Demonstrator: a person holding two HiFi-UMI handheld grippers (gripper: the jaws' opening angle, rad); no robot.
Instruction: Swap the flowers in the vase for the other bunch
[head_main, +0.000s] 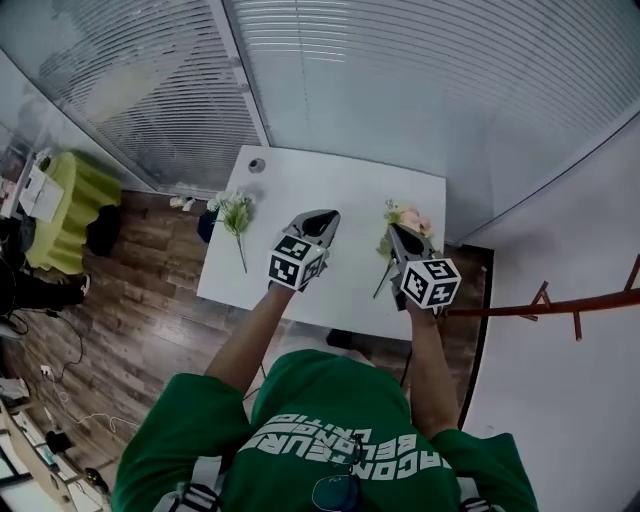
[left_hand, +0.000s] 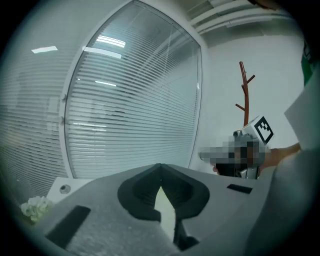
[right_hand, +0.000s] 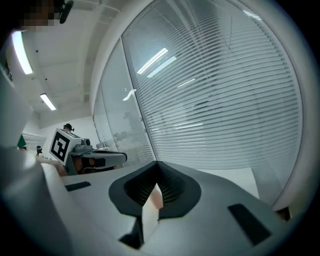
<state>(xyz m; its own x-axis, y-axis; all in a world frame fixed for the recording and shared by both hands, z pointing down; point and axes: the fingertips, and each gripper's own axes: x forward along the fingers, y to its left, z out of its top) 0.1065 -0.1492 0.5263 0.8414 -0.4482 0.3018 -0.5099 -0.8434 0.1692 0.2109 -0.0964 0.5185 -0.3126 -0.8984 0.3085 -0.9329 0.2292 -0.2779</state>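
Note:
A bunch of white flowers with green leaves (head_main: 236, 214) lies near the left edge of the white table (head_main: 330, 190); its blooms also show low at the left of the left gripper view (left_hand: 35, 207). A pink bunch (head_main: 410, 220) lies at the table's right side, partly hidden behind my right gripper (head_main: 395, 232). A dark blue object (head_main: 205, 226), possibly the vase, sits at the table's left edge by the white bunch. My left gripper (head_main: 318, 216) hangs above the table's middle. Both grippers are raised, shut and hold nothing (left_hand: 160, 166) (right_hand: 156, 164).
Glass walls with blinds (head_main: 400, 80) stand behind the table. A round cable hole (head_main: 257, 165) marks the table's far left corner. A red-brown coat rack (head_main: 560, 303) stands to the right. A green-covered chair (head_main: 70, 205) is on the wood floor at the left.

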